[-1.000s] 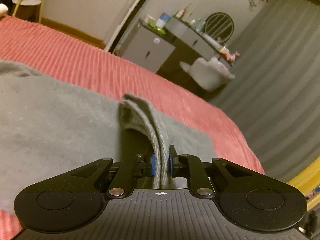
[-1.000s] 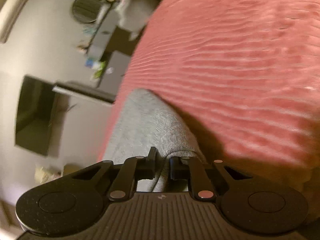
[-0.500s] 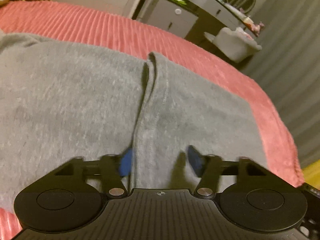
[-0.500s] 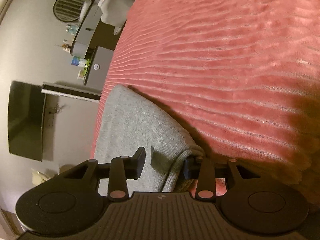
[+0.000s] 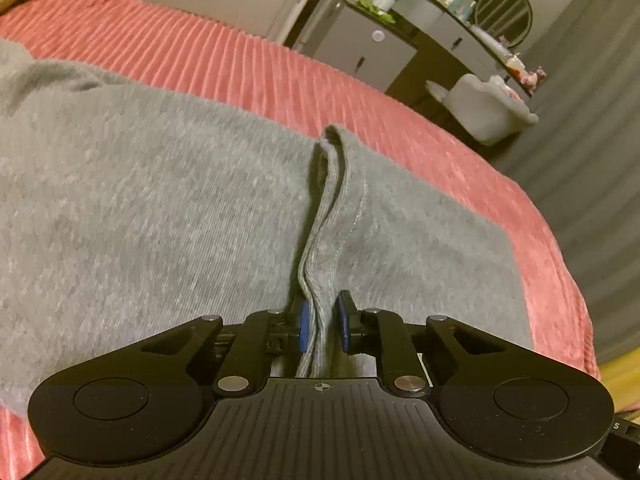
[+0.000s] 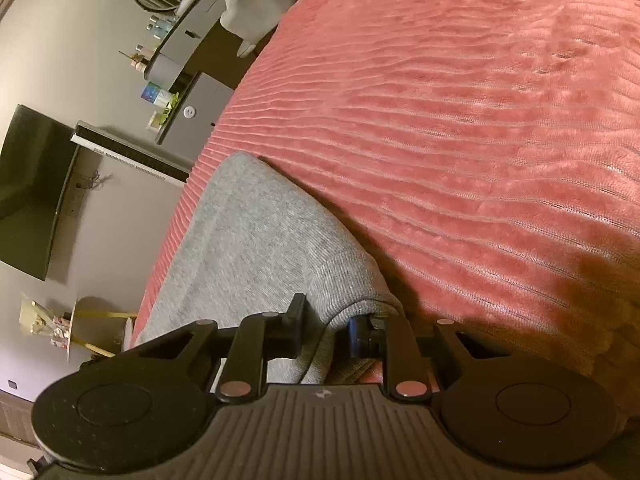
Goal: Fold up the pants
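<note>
Here, pants [image 5: 168, 216] pinched between both grippers' fingers [image 5: 303, 326].

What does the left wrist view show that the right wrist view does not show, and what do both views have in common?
Only the left wrist view shows the wide flat spread of the gray pants, a raised layered edge clamped in the left gripper, and gray curtains.

Only the right wrist view shows a dark screen on the wall, a round side table, and the right gripper closed on a rounded fold of the pants.

Both show the pink ribbed bedspread, the dresser with small items, and a round slatted wall piece.
</note>
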